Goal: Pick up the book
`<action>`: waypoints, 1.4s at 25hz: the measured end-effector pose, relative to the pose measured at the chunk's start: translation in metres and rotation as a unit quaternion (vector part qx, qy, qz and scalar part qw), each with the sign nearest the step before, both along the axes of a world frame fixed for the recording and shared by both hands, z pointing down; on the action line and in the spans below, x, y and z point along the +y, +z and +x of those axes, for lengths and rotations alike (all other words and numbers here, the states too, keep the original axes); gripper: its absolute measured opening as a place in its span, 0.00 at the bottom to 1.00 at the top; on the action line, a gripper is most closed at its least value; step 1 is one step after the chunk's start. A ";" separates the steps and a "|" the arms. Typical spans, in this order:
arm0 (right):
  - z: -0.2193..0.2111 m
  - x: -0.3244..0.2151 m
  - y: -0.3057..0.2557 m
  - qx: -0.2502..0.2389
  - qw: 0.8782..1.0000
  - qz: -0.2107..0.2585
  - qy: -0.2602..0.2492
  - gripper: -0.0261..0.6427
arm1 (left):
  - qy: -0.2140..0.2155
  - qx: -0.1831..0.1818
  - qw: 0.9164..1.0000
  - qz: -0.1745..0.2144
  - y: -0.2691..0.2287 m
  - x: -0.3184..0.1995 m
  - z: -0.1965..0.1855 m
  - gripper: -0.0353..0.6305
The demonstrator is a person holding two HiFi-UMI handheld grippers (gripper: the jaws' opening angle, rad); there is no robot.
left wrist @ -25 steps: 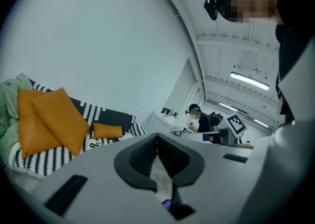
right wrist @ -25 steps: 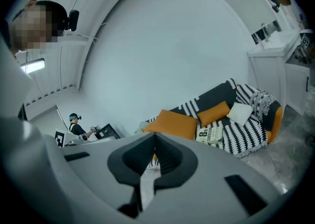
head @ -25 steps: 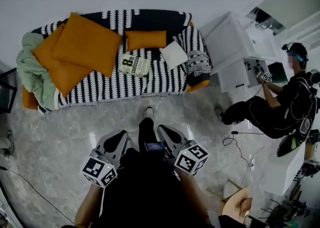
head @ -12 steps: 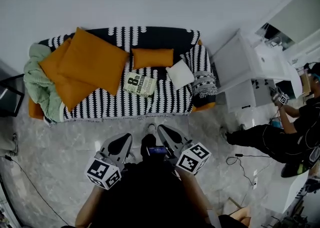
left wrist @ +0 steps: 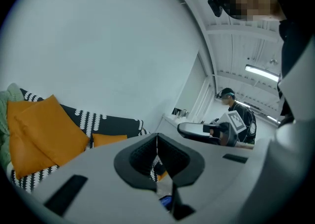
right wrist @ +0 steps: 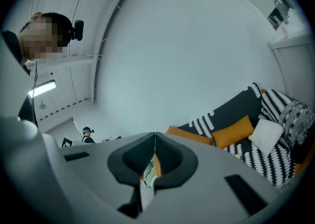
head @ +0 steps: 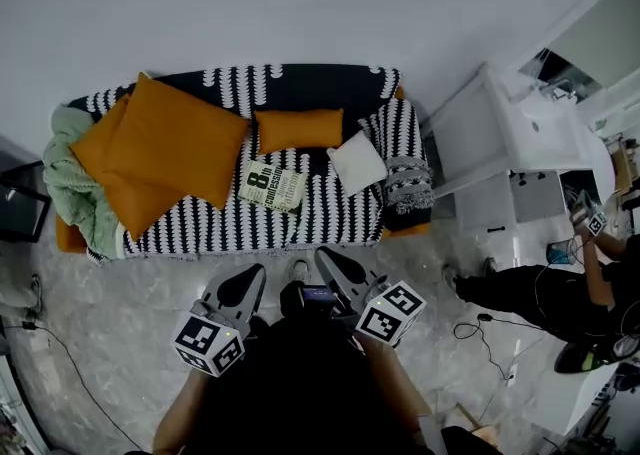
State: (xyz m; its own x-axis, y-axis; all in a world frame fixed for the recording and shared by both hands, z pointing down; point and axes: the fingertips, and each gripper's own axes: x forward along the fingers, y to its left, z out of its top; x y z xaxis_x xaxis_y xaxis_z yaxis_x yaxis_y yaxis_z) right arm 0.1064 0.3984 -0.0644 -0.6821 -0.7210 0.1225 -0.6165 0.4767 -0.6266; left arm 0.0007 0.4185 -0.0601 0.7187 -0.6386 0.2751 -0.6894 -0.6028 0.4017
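Note:
The book [head: 272,186], pale green with black lettering, lies flat on the black-and-white patterned sofa [head: 300,218], near its middle. My left gripper [head: 243,286] and right gripper [head: 333,267] are held close to my body over the floor, a short way in front of the sofa. Both are shut with nothing between the jaws. In the left gripper view the left gripper [left wrist: 157,142] points at the sofa's right part; in the right gripper view the right gripper [right wrist: 155,141] points at its left part. The book is hidden in both gripper views.
Large orange cushions [head: 160,143], a small orange cushion [head: 298,129], a white pillow [head: 360,162] and a green blanket [head: 66,183] lie on the sofa. A white desk [head: 520,133] stands to the right, where a person [head: 545,288] sits on the marble floor [head: 100,323].
I have stepped toward the sofa, so both grippers are nearer its front edge. The seated person has slid toward the right edge of the head view. The jaws stayed shut.

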 end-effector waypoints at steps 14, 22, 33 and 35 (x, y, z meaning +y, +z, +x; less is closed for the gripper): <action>0.056 -0.067 0.020 -0.013 1.000 -0.018 -0.015 0.07 | -0.045 0.017 0.997 -0.064 0.021 -0.063 0.047 0.07; 0.049 -0.074 0.038 -0.019 0.999 -0.038 -0.032 0.07 | -0.059 0.024 0.993 -0.100 0.040 -0.077 0.041 0.07; 0.017 -0.096 0.062 0.002 0.997 -0.067 -0.032 0.06 | -0.050 0.020 0.991 -0.125 0.076 -0.108 0.022 0.07; 0.009 -0.102 0.065 0.010 0.997 -0.070 -0.033 0.07 | -0.048 0.024 0.990 -0.132 0.088 -0.114 0.017 0.07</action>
State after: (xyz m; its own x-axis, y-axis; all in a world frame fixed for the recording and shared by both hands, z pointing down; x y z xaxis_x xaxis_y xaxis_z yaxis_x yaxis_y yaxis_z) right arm 0.1152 0.2964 0.0006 -0.7237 -0.6499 0.2324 -0.5995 0.4251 -0.6782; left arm 0.0175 0.3049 0.0283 0.6748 -0.6144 0.4087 -0.7145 -0.4055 0.5701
